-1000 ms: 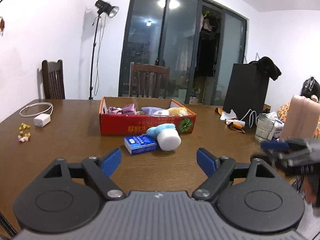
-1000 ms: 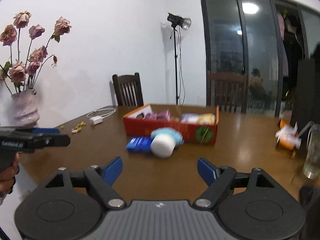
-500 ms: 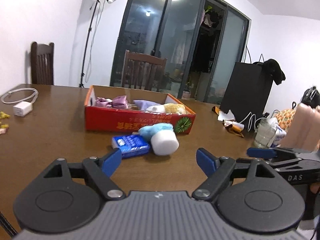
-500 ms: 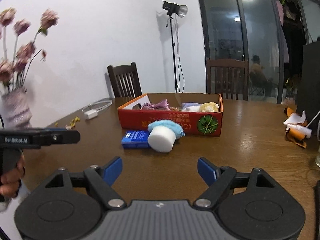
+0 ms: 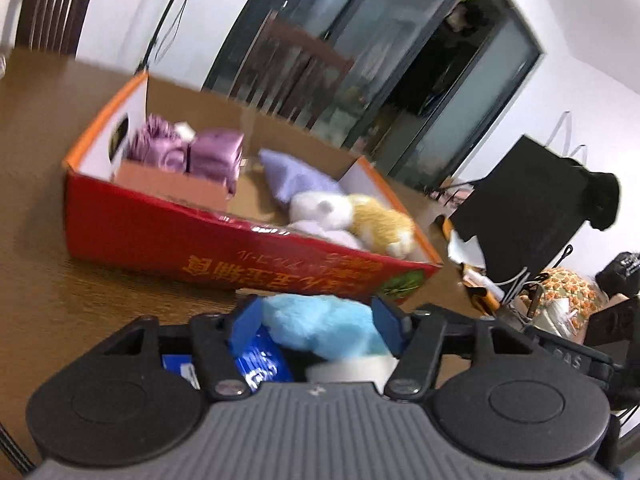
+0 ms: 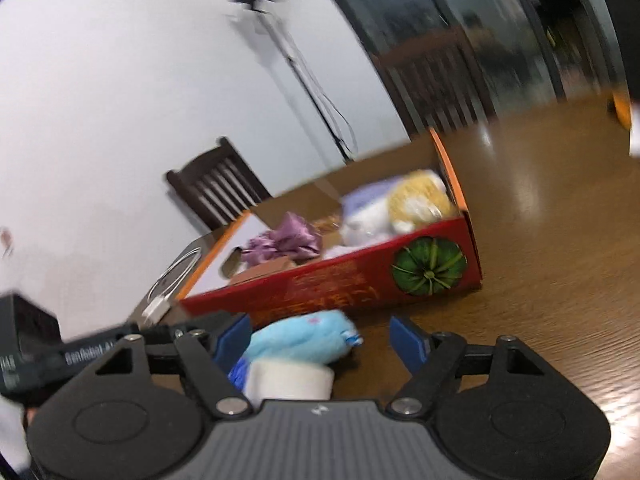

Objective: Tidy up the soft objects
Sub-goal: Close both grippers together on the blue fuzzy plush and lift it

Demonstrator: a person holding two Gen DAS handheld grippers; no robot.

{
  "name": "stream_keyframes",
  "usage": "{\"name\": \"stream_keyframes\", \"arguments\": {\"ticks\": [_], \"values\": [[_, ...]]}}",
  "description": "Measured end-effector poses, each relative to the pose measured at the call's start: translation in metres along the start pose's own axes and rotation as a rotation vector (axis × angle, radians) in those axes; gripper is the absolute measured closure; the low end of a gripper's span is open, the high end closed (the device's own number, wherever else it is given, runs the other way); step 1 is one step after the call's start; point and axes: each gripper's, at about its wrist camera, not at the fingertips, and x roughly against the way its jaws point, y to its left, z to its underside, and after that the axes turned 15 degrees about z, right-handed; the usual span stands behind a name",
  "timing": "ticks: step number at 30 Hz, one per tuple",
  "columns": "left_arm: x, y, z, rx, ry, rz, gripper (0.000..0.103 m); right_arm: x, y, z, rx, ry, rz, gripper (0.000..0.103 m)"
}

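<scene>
A blue and white plush toy (image 5: 320, 330) lies on the brown table in front of the red cardboard box (image 5: 200, 240). My left gripper (image 5: 318, 322) is open with its blue pads on either side of the toy's blue part. A blue tissue packet (image 5: 256, 364) lies under its left finger. In the right wrist view the same toy (image 6: 300, 340) sits between the open fingers of my right gripper (image 6: 324, 338), nearer the left pad. The box (image 6: 340, 284) holds purple cloth (image 6: 286, 242), a lilac pillow (image 5: 296, 178) and a white and yellow plush (image 5: 352, 216).
A dark wooden chair (image 6: 218, 190) and a light stand (image 6: 280, 40) stand behind the table. A white charger with cable (image 6: 168, 292) lies left of the box. A black cabinet (image 5: 524, 208) and clutter (image 5: 480, 276) are to the right. The other gripper's body (image 6: 48, 356) shows at left.
Both grippers have moved forward and down to the plush toy in front of the box. The toy now lies between the fingers of each gripper. Both views tilted and blurred.
</scene>
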Motion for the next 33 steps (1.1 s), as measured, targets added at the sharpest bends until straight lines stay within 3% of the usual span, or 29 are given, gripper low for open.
{"name": "stream_keyframes", "arguments": {"ticks": [2, 4, 6, 11, 15, 18, 21, 27, 31, 33], "values": [[-0.009, 0.012, 0.000, 0.069, 0.018, 0.022, 0.046, -0.024, -0.003, -0.003, -0.027, 0.049, -0.009, 0.031], [-0.009, 0.020, 0.003, 0.132, 0.009, 0.059, 0.059, -0.037, 0.000, -0.002, -0.019, 0.067, -0.021, 0.044], [-0.007, 0.027, 0.004, 0.179, -0.010, 0.071, 0.061, -0.045, 0.001, 0.001, -0.038, 0.074, -0.082, 0.057], [0.009, 0.013, 0.001, 0.155, -0.060, 0.087, 0.061, -0.038, 0.009, 0.001, -0.041, 0.042, -0.103, 0.061], [0.045, -0.020, 0.004, 0.109, -0.130, 0.146, 0.061, 0.004, 0.023, -0.004, 0.014, -0.039, -0.123, 0.062], [0.078, -0.046, 0.024, 0.070, -0.171, 0.168, 0.061, 0.047, 0.030, 0.005, 0.045, -0.068, -0.164, 0.062], [0.104, -0.062, 0.066, 0.036, -0.187, 0.160, 0.061, 0.079, 0.032, 0.034, 0.080, -0.048, -0.187, 0.062], [0.125, -0.063, 0.137, 0.071, -0.096, 0.151, 0.061, 0.103, 0.026, 0.109, 0.144, 0.049, -0.120, 0.062], [0.133, -0.070, 0.159, 0.023, -0.069, 0.109, 0.061, 0.112, 0.033, 0.134, 0.196, 0.070, -0.073, 0.062], [0.137, -0.073, 0.164, -0.006, -0.061, 0.102, 0.053, 0.121, 0.035, 0.141, 0.213, 0.056, -0.071, 0.062]]}}
